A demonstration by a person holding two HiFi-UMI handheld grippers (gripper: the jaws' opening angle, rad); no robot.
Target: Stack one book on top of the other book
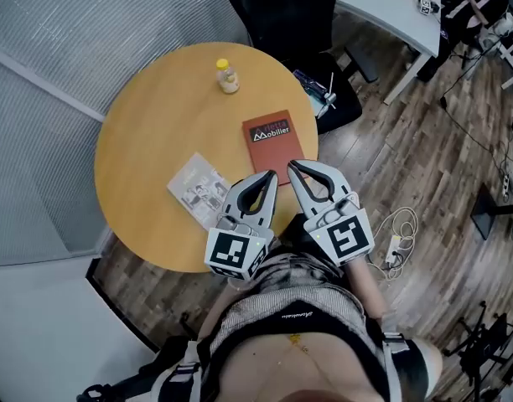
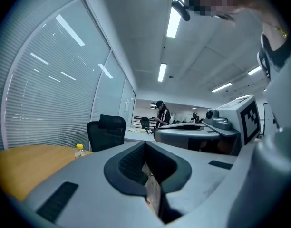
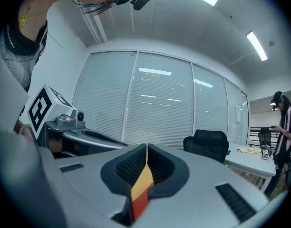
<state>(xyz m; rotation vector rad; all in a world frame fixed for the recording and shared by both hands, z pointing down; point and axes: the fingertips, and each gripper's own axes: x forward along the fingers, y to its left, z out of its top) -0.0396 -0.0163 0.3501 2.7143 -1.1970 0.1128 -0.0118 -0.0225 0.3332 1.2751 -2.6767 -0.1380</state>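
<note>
A red book [image 1: 273,142] lies flat on the round wooden table [image 1: 147,141], right of centre. A thinner white illustrated book [image 1: 199,188] lies near the table's front edge, to its left. My left gripper [image 1: 270,177] is shut and empty, its tips over the front edge between the two books. My right gripper [image 1: 293,167] is shut and empty too, its tips just in front of the red book's near edge. In the left gripper view my left gripper [image 2: 146,145] shows closed jaws; in the right gripper view my right gripper [image 3: 146,147] does as well.
A small bottle with a yellow cap [image 1: 227,77] stands at the table's far side. A black office chair [image 1: 290,15] sits behind the table, with a grey desk [image 1: 391,11] further right. Cables and a power strip [image 1: 394,243] lie on the wooden floor.
</note>
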